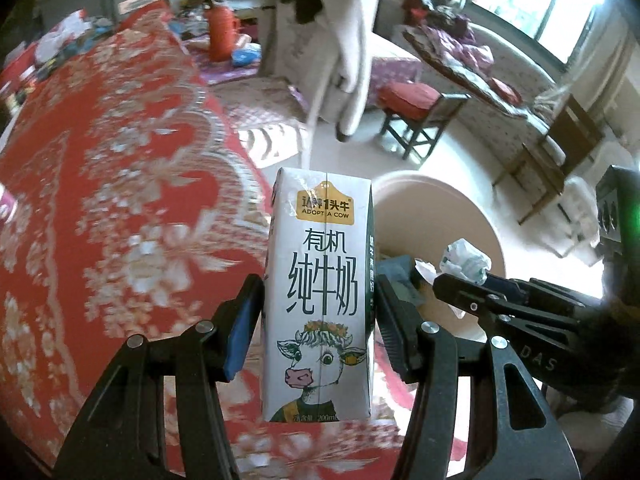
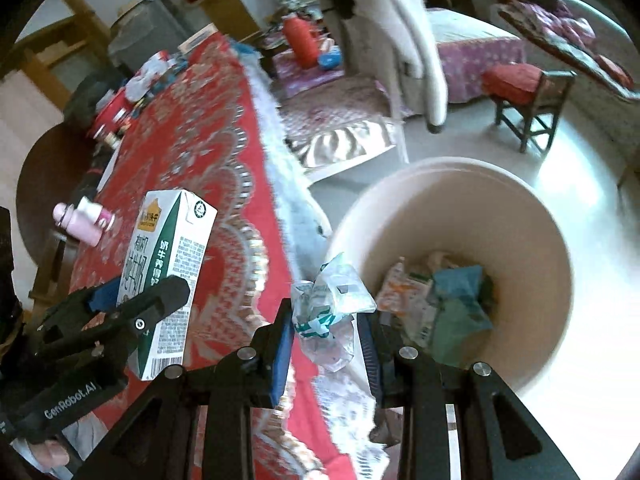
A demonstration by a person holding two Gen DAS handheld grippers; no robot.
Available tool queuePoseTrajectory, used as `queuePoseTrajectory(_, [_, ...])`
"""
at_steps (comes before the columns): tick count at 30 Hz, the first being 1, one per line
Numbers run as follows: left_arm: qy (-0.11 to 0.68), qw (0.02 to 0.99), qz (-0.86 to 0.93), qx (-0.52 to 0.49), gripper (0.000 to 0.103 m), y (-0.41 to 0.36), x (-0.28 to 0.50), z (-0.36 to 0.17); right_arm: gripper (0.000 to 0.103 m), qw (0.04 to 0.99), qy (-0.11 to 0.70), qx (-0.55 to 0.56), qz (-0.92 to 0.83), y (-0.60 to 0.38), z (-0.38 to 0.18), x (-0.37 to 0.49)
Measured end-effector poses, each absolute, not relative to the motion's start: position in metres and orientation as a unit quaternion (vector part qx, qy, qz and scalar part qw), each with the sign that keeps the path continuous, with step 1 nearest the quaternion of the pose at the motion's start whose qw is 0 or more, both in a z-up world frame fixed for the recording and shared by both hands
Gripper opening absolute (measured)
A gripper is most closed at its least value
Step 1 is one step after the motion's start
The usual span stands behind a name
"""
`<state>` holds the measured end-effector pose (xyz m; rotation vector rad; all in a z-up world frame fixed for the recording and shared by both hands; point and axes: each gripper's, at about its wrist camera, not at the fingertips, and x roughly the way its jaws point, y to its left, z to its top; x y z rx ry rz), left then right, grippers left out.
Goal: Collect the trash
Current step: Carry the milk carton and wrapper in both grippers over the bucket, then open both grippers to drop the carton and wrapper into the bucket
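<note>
The milk carton (image 1: pixel 320 292) stands upright, squeezed tight in the left claw (image 1: pixel 320 320), above the red worktop (image 1: pixel 120 200) and just beside the round bin (image 2: pixel 460 184). The right claw (image 2: pixel 326 332) is clamped on a crumpled plastic wrapper (image 2: pixel 332 300) at the bin's near edge. The bin sits on the floor against the worktop and holds other trash (image 2: pixel 440 300).

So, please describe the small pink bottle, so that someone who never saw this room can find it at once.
Start at the table with the red patterned cloth. In the right wrist view, look at its left edge, beyond the milk carton that the left gripper holds. The small pink bottle lies there on its side, the only pale pink thing on that edge.
</note>
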<state>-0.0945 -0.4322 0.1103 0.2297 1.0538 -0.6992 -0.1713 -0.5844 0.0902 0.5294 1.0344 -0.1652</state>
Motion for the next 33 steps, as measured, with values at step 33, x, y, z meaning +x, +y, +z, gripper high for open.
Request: queuePoseTrajectory(33, [0.537,0.765,-0.340,0.104,0.055,-0.512,-0.101,0.068,0.040,0.805,0.507,0.277,-0.133,-0.663,0.059,-0.203])
